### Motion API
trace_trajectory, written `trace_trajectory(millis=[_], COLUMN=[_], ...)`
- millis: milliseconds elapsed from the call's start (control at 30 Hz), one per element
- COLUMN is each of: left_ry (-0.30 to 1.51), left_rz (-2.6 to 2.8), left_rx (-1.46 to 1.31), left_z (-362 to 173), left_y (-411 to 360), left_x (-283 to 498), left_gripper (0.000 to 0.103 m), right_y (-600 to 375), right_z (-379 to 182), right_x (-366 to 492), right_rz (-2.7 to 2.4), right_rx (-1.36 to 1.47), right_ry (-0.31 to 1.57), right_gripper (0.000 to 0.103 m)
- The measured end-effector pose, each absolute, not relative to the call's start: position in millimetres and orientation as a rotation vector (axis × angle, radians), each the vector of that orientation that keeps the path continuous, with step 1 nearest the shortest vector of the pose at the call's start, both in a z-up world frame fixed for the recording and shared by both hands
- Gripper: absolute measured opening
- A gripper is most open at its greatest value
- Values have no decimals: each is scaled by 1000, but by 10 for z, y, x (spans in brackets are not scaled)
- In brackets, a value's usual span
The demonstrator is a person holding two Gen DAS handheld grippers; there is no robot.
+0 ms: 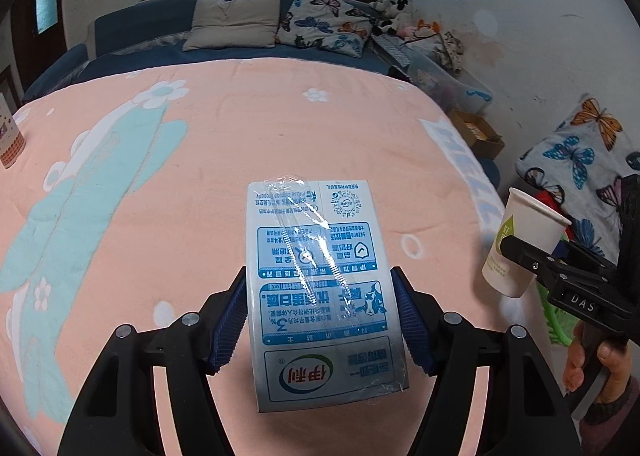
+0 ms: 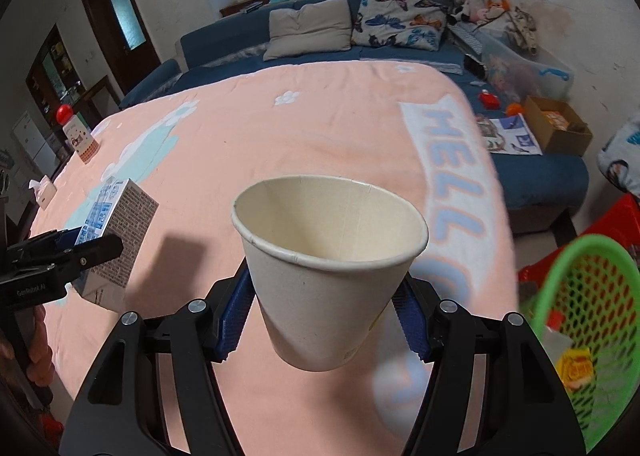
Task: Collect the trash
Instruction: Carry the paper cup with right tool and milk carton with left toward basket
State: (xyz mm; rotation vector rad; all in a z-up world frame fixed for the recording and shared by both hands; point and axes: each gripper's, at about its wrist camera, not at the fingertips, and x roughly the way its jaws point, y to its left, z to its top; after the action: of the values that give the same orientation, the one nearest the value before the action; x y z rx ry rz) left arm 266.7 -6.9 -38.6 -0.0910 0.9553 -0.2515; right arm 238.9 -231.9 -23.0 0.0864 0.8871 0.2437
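Observation:
My left gripper (image 1: pixel 320 320) is shut on a blue-and-white milk carton (image 1: pixel 320 296) with a wrapped straw on its face, held above the pink blanket (image 1: pixel 224 160). The carton also shows in the right wrist view (image 2: pixel 116 240), with the left gripper (image 2: pixel 80 252) around it. My right gripper (image 2: pixel 324 316) is shut on a white paper cup (image 2: pixel 328 276), upright and empty, held over the blanket's right part. The cup (image 1: pixel 520 244) and the right gripper (image 1: pixel 532 256) also show at the right of the left wrist view.
A green mesh basket (image 2: pixel 584 336) with some trash in it stands at the right, beside the bed. A patterned cup (image 2: pixel 82 144) and a tissue box (image 2: pixel 42 192) sit at the blanket's left edge. Pillows (image 2: pixel 308 32), boxes (image 2: pixel 556 128) and toys lie at the back and right.

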Motion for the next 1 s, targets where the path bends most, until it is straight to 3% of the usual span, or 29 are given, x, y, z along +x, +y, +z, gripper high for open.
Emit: trace_trajectory(millis=[500, 1000], left_ry=[928, 926], left_rz=[-431, -561], left_rx=[-19, 36], left_z=[-210, -108], left_y=[-975, -1726], left_x=[2204, 2111], left_gripper=[66, 66], right_y=[-3519, -4523], right_z=[-258, -550], right_x=[1528, 1311], right_rz=[7, -255], right_rx=[133, 148], right_ry=[877, 953], right_gripper=[64, 68])
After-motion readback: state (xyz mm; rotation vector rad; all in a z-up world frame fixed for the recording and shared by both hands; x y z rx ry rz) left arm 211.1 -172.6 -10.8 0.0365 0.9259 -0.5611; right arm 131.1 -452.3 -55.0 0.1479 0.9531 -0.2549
